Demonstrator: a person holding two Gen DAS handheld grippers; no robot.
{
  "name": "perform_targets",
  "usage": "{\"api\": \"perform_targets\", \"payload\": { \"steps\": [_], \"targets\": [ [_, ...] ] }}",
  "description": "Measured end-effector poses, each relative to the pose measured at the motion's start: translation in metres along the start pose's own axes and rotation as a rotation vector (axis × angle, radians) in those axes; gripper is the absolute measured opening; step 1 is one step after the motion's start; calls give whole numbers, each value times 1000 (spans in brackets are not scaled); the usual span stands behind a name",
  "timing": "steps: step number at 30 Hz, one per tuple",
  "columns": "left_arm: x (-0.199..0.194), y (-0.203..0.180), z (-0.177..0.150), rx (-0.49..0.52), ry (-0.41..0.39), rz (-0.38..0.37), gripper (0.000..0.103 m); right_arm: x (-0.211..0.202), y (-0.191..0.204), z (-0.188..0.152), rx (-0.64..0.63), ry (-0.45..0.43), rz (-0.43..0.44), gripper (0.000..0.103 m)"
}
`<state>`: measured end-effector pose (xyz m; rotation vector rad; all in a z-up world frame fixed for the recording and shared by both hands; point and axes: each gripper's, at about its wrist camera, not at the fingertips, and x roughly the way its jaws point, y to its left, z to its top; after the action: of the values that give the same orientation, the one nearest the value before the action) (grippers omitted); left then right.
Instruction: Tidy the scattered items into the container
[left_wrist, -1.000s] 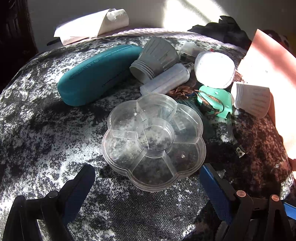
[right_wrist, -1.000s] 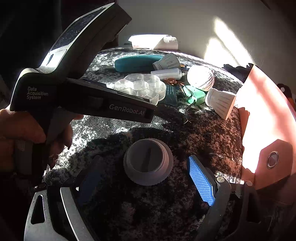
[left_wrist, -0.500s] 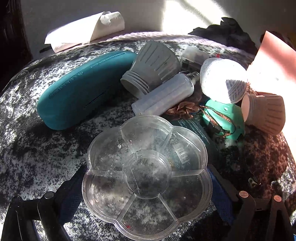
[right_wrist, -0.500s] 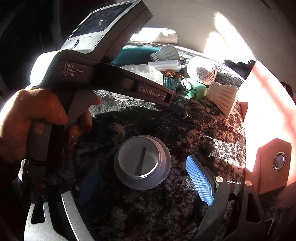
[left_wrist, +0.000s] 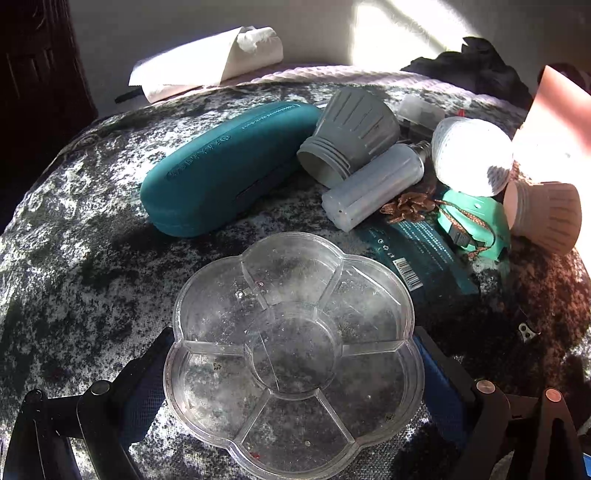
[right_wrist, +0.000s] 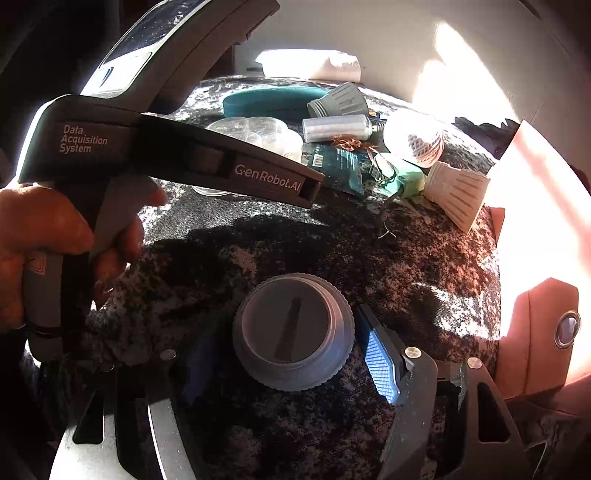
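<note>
Divided tray nearest; glasses case behind-left, bulbs behind-right.

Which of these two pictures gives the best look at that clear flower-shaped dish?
The left wrist view: the clear flower-shaped dish fills the foreground, every compartment visible. In the right wrist view the dish is small, far off and half hidden behind the handheld device.

Both wrist cameras look steeply down, close above the mottled black-and-white cushion; both show the clear flower-shaped plastic tray and teal case.
</note>
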<state>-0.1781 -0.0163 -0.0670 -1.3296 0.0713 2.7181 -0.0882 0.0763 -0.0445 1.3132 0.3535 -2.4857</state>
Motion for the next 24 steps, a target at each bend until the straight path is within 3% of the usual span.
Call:
{"api": "perform_targets", "payload": {
  "steps": [9,24],
  "targets": [
    [-32,25,-11,-26,-37,43,97,-8,3,-2,31,2,0,66],
    [-95,39,-43,-96,-89,66,97,-65,24,-5,-33,-120,-49,66]
  ]
}}
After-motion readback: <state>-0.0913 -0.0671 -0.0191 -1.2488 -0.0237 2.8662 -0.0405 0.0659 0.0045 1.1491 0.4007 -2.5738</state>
